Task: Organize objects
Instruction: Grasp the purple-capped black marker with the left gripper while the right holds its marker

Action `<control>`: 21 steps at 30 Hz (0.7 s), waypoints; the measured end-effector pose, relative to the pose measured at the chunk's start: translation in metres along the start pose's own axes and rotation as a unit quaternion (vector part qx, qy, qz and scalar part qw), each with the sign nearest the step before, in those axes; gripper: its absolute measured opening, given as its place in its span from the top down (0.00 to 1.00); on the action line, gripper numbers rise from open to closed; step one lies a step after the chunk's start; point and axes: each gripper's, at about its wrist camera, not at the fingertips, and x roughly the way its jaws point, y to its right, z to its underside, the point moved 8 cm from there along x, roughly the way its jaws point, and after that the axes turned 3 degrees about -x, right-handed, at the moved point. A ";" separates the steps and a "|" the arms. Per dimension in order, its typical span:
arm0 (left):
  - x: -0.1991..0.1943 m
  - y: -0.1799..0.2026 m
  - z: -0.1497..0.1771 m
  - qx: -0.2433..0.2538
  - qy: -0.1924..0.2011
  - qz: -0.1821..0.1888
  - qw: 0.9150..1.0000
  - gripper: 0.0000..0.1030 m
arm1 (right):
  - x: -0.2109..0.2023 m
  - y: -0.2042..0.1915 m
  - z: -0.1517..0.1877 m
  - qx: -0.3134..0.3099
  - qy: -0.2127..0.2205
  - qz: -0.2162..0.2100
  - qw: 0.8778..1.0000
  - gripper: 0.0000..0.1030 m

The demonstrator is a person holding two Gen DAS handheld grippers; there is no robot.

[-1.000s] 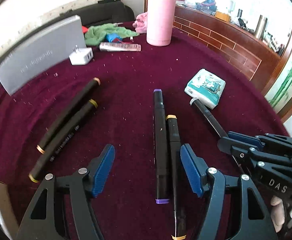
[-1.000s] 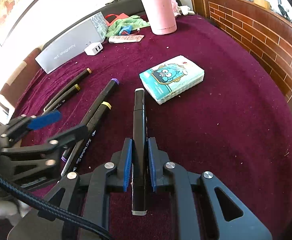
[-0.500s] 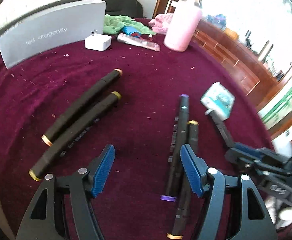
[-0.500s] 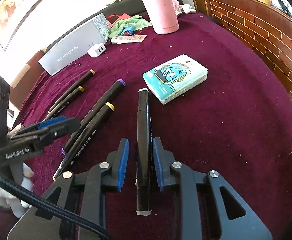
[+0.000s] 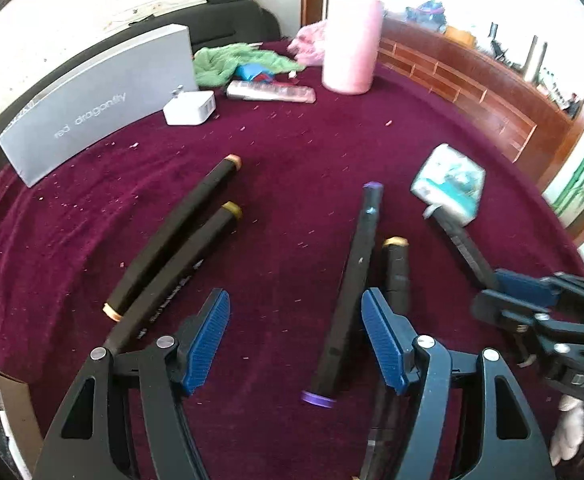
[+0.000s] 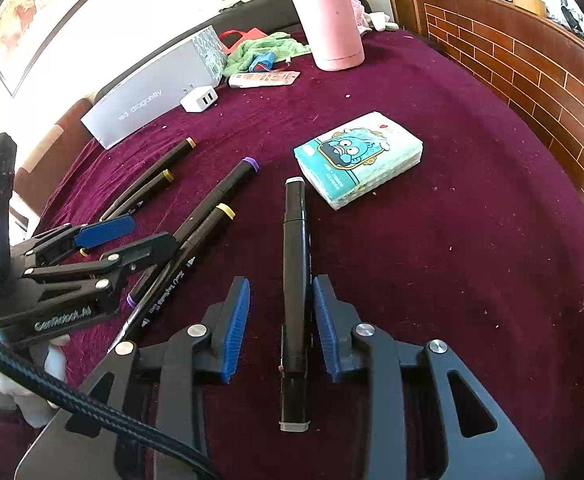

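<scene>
Several black markers lie on the maroon cloth. My right gripper (image 6: 281, 320) is open, and the grey-capped marker (image 6: 295, 264) lies on the cloth between its jaws, close to the right pad. My left gripper (image 5: 296, 338) is open and empty over the cloth. The purple-capped marker (image 5: 352, 280) and a yellow-capped marker (image 5: 396, 276) lie by its right finger. Two orange- and yellow-capped markers (image 5: 171, 244) lie to its left. In the right wrist view the left gripper (image 6: 103, 240) sits above the purple-capped marker (image 6: 219, 192).
A tissue pack (image 6: 358, 158) lies beyond the grey-capped marker. At the back stand a pink bottle (image 6: 334, 20), a grey box (image 6: 151, 96), a white charger (image 6: 199, 99), a green cloth (image 6: 259, 50) and a flat packet (image 6: 263, 78). A wood rail (image 6: 532, 64) runs along the right.
My right gripper has opened and let go of the grey-capped marker, which now lies on the cloth. My left gripper has turned to the left, staying open.
</scene>
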 end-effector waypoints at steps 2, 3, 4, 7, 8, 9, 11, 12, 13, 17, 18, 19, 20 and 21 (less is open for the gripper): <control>0.006 0.003 0.004 0.023 -0.007 -0.017 1.000 0.39 | 0.000 -0.001 0.000 -0.002 0.001 -0.001 1.000 0.67; 0.005 0.005 0.002 0.034 0.001 -0.023 0.999 0.39 | 0.000 -0.002 0.000 -0.003 0.001 -0.001 1.000 0.66; 0.005 0.007 0.000 0.041 0.002 -0.027 0.999 0.39 | 0.000 -0.003 0.001 -0.004 0.002 0.000 1.000 0.66; 0.010 0.013 -0.008 0.056 0.002 -0.038 0.998 0.40 | 0.000 -0.004 0.001 -0.007 0.003 -0.001 1.000 0.62; 0.011 0.017 -0.010 0.066 0.004 -0.042 0.997 0.47 | 0.000 -0.005 0.001 -0.009 0.003 -0.002 1.000 0.60; 0.012 0.025 -0.011 0.079 0.007 -0.040 0.996 0.55 | 0.000 -0.006 0.001 -0.010 0.004 -0.002 1.000 0.59; 0.011 0.040 -0.007 0.094 0.000 -0.024 0.995 0.89 | 0.000 -0.006 0.001 -0.013 0.005 -0.002 1.000 0.58; 0.010 0.046 -0.004 0.110 -0.002 -0.035 0.993 0.89 | 0.000 -0.006 0.001 -0.013 0.005 -0.002 1.000 0.58; 0.008 0.049 -0.001 0.118 -0.001 -0.038 0.992 0.89 | 0.001 -0.006 0.000 -0.013 0.005 -0.002 1.000 0.58; -0.010 0.029 0.014 0.052 -0.011 -0.001 0.999 0.89 | 0.001 -0.006 0.000 -0.014 0.006 -0.006 1.000 0.58; -0.017 0.023 0.017 0.039 -0.008 0.002 0.999 0.89 | 0.001 -0.006 0.000 -0.017 0.006 -0.004 1.000 0.58; -0.028 0.014 0.022 0.019 -0.002 0.008 1.000 0.89 | 0.002 -0.007 0.000 -0.021 0.006 -0.001 1.000 0.58; -0.038 0.009 0.028 0.005 0.004 0.011 1.000 0.89 | 0.002 -0.008 0.000 -0.026 0.006 0.003 1.000 0.58; -0.047 0.004 0.033 -0.006 0.010 0.011 1.000 0.89 | 0.002 -0.009 0.000 -0.032 0.007 0.009 0.999 0.58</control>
